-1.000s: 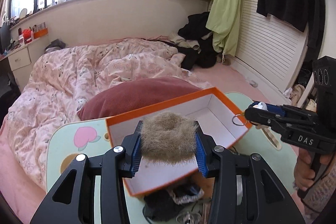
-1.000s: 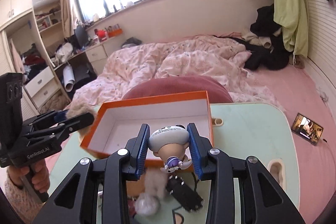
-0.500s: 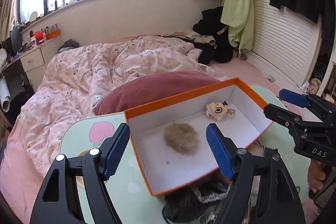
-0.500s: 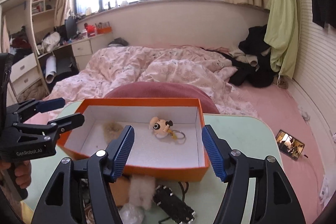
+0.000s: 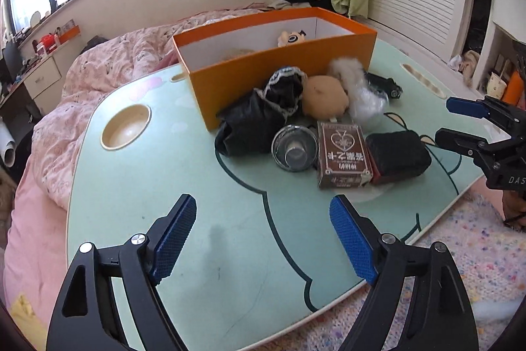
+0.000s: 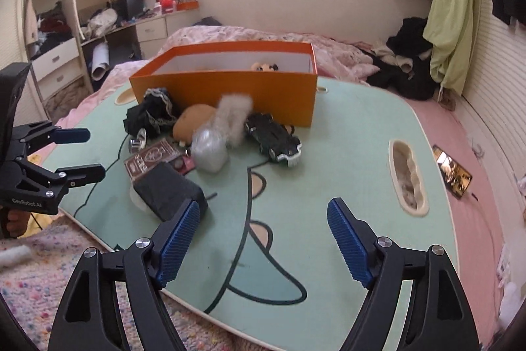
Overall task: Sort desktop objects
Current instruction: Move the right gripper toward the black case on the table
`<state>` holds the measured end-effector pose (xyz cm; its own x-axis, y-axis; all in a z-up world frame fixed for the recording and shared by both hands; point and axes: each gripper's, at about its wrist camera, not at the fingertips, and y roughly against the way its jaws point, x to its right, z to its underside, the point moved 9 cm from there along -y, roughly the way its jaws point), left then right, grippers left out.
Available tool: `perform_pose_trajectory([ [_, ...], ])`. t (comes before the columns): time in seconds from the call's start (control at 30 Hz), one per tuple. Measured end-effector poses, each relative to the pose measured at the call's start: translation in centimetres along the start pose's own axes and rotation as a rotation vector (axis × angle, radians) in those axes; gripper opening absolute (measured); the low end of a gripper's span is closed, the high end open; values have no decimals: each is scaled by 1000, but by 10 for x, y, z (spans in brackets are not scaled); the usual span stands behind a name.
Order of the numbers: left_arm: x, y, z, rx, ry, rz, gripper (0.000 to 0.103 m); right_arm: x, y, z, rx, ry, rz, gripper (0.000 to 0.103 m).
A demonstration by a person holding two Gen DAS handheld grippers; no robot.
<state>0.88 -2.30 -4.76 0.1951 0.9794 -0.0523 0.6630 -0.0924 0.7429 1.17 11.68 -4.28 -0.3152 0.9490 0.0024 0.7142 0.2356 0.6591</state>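
An orange box stands on the green table; a small plush keychain shows inside it. In front of the box lie a black cloth, a tan plush, a white fur piece, a glass lid, a brown card box, a black pouch and a toy car. My left gripper is open and empty near the table's front. My right gripper is open and empty; it also shows in the left wrist view.
A bed with a pink quilt lies behind the table. A round cup recess and slot recesses are set in the table. A phone lies on the pink bed sheet at the right. A speckled rug lies at the table's near edge.
Both grippers let go of the fur ball and the plush keychain into the box, then pulled back and down to the table's near edge.
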Motion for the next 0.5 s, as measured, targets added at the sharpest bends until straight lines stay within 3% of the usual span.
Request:
perform_pose_trajectory([
  [0.13, -4, -17, 9, -37, 32, -21, 85, -5, -16, 15, -72, 41, 32, 80],
  [0.17, -5, -18, 7, -16, 58, -9, 86, -6, -18, 16, -79, 45, 33, 81],
  [0.27, -3, -20, 9, 9, 79, -6, 103, -7, -23, 20, -97, 48, 17, 101],
  [0.3, -1, -20, 9, 12, 66, 3, 103, -6, -25, 21, -102, 43, 8, 103],
  [0.5, 1, -19, 10, 36, 48, 21, 103, -6, -24, 21, -87, 43, 3, 103],
])
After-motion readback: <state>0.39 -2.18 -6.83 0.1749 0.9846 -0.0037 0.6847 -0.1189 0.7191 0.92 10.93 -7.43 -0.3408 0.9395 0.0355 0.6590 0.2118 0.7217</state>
